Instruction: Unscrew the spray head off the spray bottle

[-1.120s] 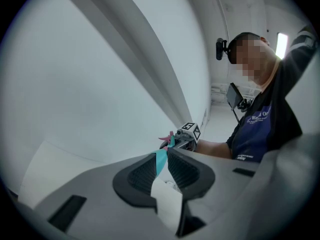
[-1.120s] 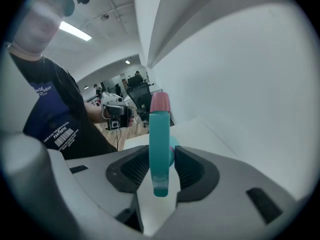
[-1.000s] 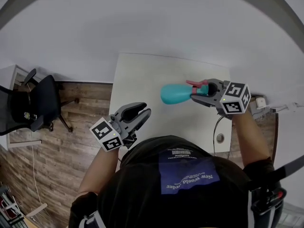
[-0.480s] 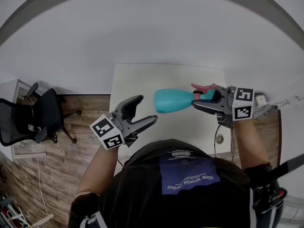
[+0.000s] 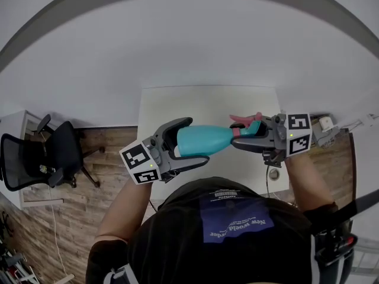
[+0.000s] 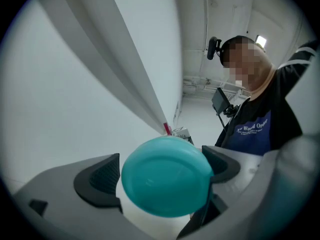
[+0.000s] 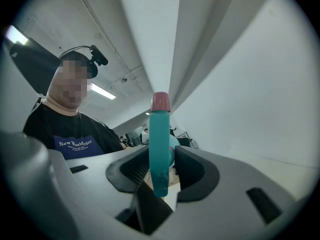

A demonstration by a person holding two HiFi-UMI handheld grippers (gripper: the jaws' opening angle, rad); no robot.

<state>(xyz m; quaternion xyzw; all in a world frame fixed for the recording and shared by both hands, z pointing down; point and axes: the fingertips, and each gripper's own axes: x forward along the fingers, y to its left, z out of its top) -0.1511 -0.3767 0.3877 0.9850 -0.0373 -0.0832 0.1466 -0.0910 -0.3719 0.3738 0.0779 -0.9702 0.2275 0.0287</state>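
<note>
Lying sideways in the air over the white table (image 5: 207, 102), the blue-green spray bottle (image 5: 216, 136) points its round bottom toward 9 o'clock and its spray head (image 5: 251, 129) toward 3 o'clock. The left gripper (image 5: 198, 139) sits around the bottom end. Its jaws are opening wide, with the bottle between them and a gap on one side, so they do not squeeze it. The right gripper (image 5: 249, 136) pinches the spray head tight between narrow jaws.
</note>
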